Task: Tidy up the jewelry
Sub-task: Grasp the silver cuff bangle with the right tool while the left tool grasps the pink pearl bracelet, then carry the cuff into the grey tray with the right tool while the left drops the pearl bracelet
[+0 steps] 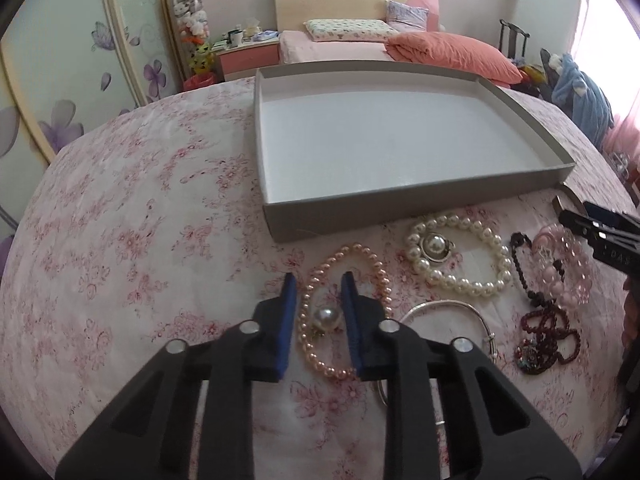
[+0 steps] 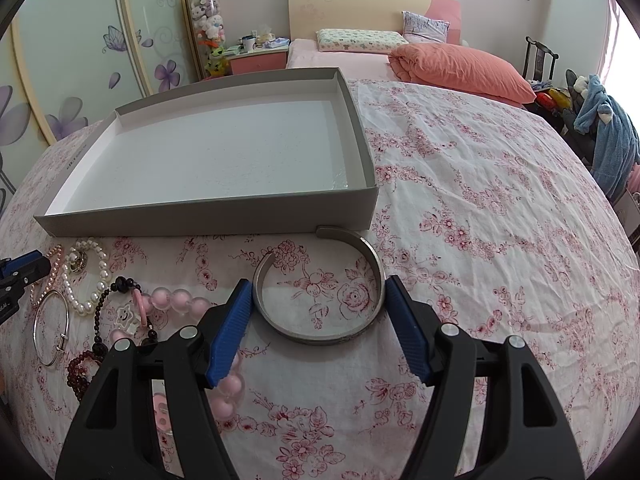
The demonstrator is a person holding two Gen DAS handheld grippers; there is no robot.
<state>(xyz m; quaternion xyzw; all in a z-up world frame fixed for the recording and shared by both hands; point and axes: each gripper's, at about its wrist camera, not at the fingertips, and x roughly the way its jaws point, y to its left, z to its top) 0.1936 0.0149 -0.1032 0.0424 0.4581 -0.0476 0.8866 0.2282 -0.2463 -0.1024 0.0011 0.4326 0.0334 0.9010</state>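
An empty grey box [image 1: 420, 210] [image 2: 208, 216] lies on the floral cloth. In front of it lie a pink pearl bracelet [image 1: 380, 276], a white pearl bracelet [image 1: 496, 248] [image 2: 86, 304], a thin silver bangle [image 1: 448, 305] [image 2: 40, 332], dark bead strands [image 1: 548, 340] [image 2: 100, 320], a pink bead bracelet [image 1: 572, 264] [image 2: 180, 300] and a wide silver cuff [image 2: 320, 334]. My left gripper [image 1: 319, 280] is open over the pink pearl bracelet, a large pearl [image 1: 328, 319] between its fingers. My right gripper [image 2: 316, 288] is open, its fingers on either side of the cuff.
The cloth-covered surface [image 2: 500, 220] stretches right of the box. Behind it are a bed with an orange quilt [image 2: 460, 66], a nightstand [image 2: 256, 60], sliding wardrobe doors [image 2: 80, 60] at left and a chair with clothes [image 2: 600, 128] at right.
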